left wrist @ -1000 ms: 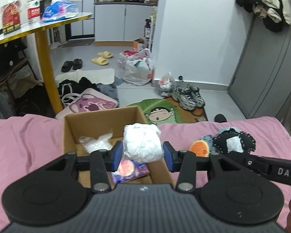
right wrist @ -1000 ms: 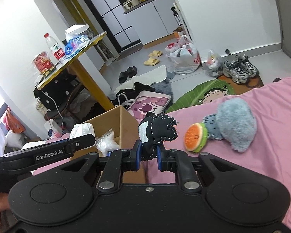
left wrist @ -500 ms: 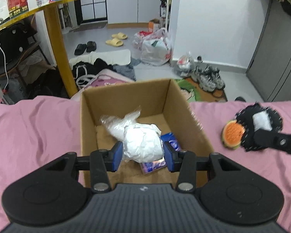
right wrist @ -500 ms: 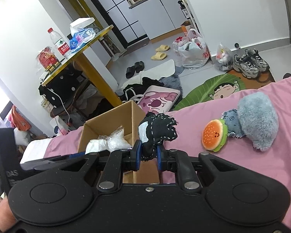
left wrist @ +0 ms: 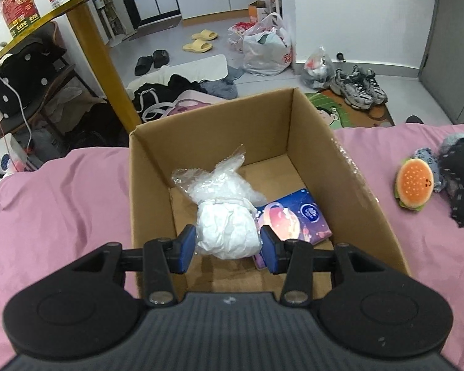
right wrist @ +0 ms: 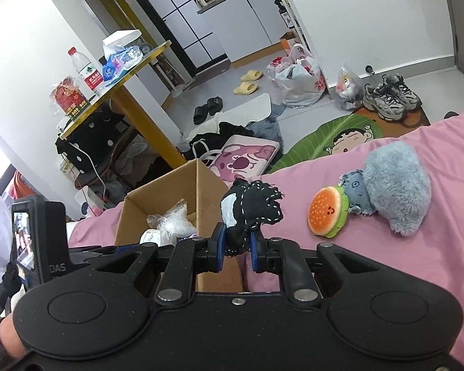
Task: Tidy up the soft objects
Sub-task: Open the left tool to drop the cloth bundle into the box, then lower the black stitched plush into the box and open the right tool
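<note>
The left claw (left wrist: 228,245) is clamped on a white crumpled bundle (left wrist: 227,234), held inside the cardboard box (left wrist: 349,170) on the bed, evidently for release there. The right claw (right wrist: 235,243) grips a black stitched toy (right wrist: 253,209) beside the box, apparently queued next.

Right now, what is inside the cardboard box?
Inside the cardboard box lie a clear plastic bag and a blue tissue pack. The left gripper holds a white bundle over them, hiding the floor beneath it.
</note>
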Available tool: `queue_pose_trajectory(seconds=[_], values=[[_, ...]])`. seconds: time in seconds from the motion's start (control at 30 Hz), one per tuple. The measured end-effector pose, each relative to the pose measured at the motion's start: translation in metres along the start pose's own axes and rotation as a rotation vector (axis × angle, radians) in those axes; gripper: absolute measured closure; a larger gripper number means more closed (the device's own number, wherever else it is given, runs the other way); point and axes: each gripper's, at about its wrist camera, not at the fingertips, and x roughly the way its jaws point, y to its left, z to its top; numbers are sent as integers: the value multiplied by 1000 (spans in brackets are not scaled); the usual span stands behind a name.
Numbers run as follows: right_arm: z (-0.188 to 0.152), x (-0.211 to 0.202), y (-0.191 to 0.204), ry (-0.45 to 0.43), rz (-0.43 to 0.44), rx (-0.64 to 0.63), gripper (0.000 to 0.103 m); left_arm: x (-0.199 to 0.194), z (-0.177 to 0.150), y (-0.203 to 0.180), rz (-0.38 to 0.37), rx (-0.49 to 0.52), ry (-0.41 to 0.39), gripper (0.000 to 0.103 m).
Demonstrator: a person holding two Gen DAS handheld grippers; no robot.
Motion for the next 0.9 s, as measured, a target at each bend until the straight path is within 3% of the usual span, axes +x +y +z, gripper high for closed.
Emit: queue_pose_trajectory(seconds=[0.3,0.9], values=[[7,3,7,-4,0,-37,87,-14,5,5,-30,-46,-28,47],[25,47,55,19,84,-166,86,-42,12,36,-65,-165,-119,45]])
